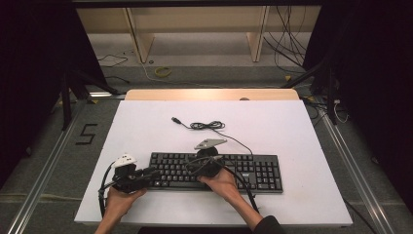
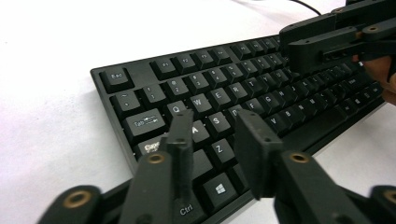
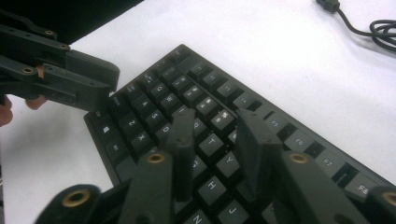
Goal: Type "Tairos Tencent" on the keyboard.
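Both hand-held grippers hovering over keyboard (image 1: 214,170), apparently about to press or grip it.

Doing it well: lowering slowly, keeping jaws level, avoiding clash between the two, watching cable (image 1: 209,126) behind.

Left hand-held gripper (image 2: 215,135): jaws apart, holding nothing, sitting above keyboard's left end, near A, S, Z keys.

Right hand-held gripper (image 3: 217,135): jaws apart, holding nothing, hanging over middle-left keys around T, Y, H.

Keyboard lying flat on white surface (image 1: 146,126), near front edge, cable trailing away behind.
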